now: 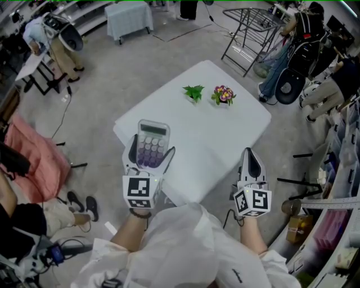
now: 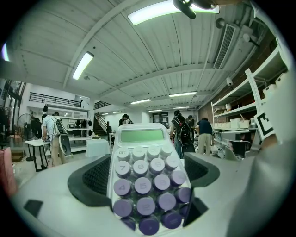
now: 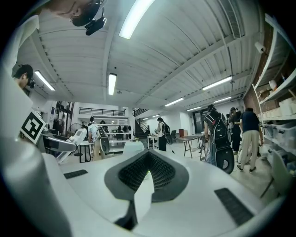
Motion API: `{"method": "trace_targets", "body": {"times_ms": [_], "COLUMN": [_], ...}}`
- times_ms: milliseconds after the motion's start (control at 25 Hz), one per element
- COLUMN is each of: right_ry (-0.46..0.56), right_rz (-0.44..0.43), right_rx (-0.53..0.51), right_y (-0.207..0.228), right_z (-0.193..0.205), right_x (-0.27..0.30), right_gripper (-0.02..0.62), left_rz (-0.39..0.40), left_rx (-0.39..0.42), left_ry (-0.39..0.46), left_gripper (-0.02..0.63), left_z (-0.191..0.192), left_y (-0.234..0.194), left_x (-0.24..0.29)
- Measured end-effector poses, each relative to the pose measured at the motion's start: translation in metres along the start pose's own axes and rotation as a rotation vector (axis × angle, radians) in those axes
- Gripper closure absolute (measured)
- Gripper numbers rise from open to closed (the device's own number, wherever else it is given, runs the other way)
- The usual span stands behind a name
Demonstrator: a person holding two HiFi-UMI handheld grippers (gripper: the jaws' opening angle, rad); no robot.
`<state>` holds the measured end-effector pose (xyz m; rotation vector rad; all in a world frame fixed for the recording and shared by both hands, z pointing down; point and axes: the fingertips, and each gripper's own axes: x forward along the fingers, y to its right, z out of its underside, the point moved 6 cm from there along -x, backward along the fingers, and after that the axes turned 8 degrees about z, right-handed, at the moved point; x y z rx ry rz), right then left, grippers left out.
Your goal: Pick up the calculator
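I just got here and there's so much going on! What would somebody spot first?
Probably the calculator with purple buttons, clamped in the left hand-held gripper over the near left side of the white table. Next, at the table's far side, a green plant and a flowering plant to its right. The right hand-held gripper is shut with nothing in it, by the table's near right edge.

I get bright, even light from ceiling strip lights; both gripper views bulge fisheye, corners black, nearest surfaces soft.
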<state>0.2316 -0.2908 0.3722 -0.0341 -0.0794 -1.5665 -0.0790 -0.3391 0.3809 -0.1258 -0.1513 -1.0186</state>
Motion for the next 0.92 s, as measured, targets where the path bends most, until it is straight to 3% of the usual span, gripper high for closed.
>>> {"method": "trace_targets", "body": {"times_ms": [920], "right_ry": [-0.019], "right_rz": [-0.001], "right_rx": [-0.007], "right_y": [-0.001], "right_z": [0.008], "right_x": [0.001], "right_gripper": [0.578], "left_rz": [0.013], "left_rx": [-0.02], "left_ry": [-0.023], "left_gripper": [0.101], "left_z": [0.011], "left_y": [0.009], "left_x": [0.007]}}
